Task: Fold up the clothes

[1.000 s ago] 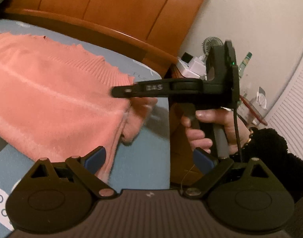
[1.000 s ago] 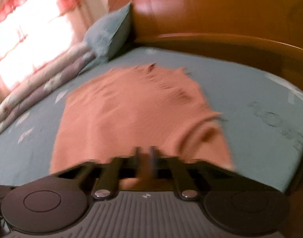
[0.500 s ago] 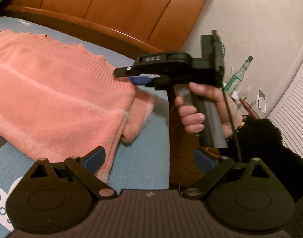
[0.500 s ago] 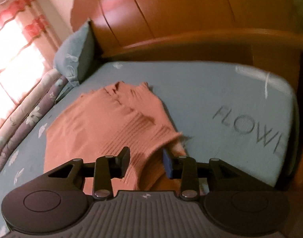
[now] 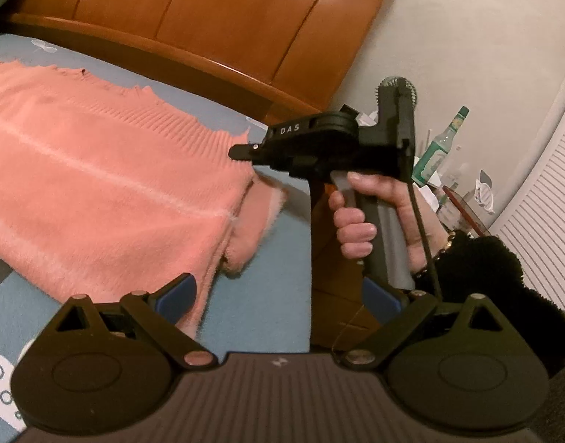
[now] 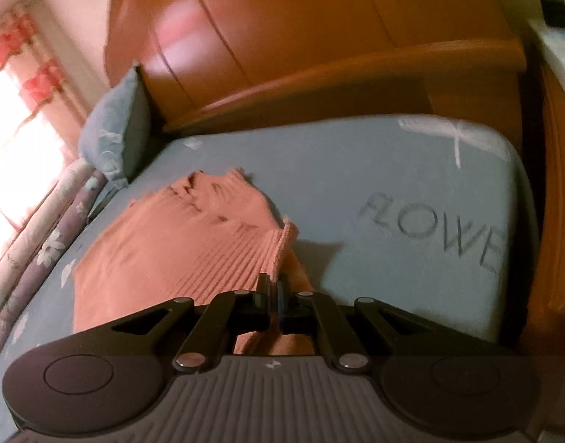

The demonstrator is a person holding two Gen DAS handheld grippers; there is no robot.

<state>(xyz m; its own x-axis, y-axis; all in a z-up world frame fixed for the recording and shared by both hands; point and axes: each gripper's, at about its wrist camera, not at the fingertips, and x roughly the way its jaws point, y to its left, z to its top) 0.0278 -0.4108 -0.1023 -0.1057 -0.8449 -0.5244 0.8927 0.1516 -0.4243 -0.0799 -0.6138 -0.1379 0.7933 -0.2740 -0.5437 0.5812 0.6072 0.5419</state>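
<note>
right wrist — bedsheet point(image 6: 356, 192) reads "FLOWE"; right claw point(image 5: 245, 151) marked "DAS"

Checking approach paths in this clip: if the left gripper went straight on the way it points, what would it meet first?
Probably the right gripper and the hand holding it, dead ahead between the open left gripper's fingers. The pink sweater lies left of that line; depth is unclear.

A home bedroom: blue-sheeted bed point(image 6: 356, 170), wooden headboard point(image 6: 301, 18), pillow point(image 6: 116, 129), curtained window point(image 6: 20, 85).
</note>
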